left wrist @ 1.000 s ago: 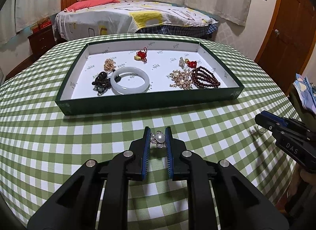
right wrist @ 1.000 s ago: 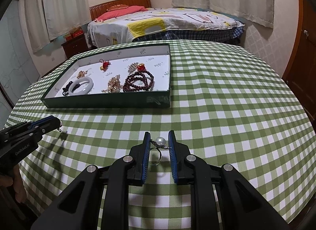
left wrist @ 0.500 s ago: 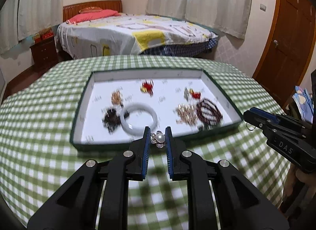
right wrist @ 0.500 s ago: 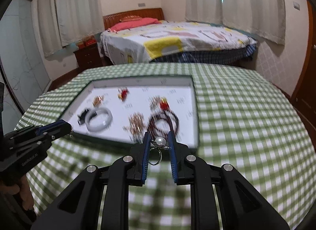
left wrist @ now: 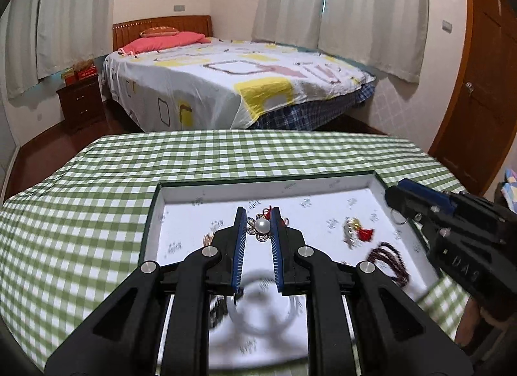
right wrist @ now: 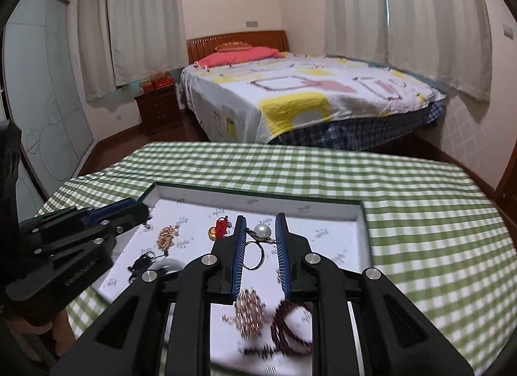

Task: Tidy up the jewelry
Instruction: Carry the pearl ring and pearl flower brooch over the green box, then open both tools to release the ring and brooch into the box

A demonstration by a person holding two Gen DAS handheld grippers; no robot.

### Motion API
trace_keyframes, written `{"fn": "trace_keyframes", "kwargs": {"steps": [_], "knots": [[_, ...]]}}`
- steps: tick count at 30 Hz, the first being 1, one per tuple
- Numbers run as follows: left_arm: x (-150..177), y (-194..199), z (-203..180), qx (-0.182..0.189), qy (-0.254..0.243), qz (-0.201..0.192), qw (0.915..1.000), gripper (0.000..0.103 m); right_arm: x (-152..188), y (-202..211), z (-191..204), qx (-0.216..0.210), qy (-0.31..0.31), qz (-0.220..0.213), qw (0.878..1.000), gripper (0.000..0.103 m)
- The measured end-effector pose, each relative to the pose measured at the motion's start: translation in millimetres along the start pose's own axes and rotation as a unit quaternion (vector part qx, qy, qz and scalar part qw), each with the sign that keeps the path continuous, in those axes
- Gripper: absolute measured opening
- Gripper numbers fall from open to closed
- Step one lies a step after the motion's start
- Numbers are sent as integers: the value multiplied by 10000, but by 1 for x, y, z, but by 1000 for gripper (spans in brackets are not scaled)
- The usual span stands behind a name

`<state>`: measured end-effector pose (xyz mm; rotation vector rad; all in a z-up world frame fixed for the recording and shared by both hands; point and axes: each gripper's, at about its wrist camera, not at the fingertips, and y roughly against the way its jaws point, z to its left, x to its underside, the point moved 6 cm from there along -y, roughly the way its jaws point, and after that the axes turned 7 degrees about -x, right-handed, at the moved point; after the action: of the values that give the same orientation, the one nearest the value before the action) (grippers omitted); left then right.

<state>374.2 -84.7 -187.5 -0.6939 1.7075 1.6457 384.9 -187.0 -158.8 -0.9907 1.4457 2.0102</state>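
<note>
Left wrist view: the left gripper [left wrist: 258, 225] clenches a pearl brooch [left wrist: 261, 226] between its fingers, held above the tray [left wrist: 323, 178] on the worktop [left wrist: 97, 198], likely to drop it inside. The right gripper [right wrist: 260, 233] grips a pearl ring [right wrist: 257, 248] likewise, over the same tray beside the beads [right wrist: 290, 327].

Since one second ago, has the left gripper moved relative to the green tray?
Yes. The left gripper, holding the pearl brooch, moved forward from the tablecloth to above the green tray.
</note>
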Motion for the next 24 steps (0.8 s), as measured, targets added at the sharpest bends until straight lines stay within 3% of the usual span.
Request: {"fn": "trace_keyframes", "kwargs": {"steps": [8, 20, 21, 24], "knots": [[19, -54, -3, -33, -61, 629, 9980, 15, 24, -59, -2, -63, -52, 643, 9979, 19], [33, -75, 8, -55, 132, 1002, 9949, 16, 29, -76, -7, 11, -136, 904, 9958, 21], [33, -74, 8, -50, 125, 1003, 9949, 18, 30, -76, -7, 15, -130, 906, 9958, 21], [32, -71, 7, -51, 111, 963, 9953, 34, 30, -76, -7, 20, -148, 914, 9957, 22]]}}
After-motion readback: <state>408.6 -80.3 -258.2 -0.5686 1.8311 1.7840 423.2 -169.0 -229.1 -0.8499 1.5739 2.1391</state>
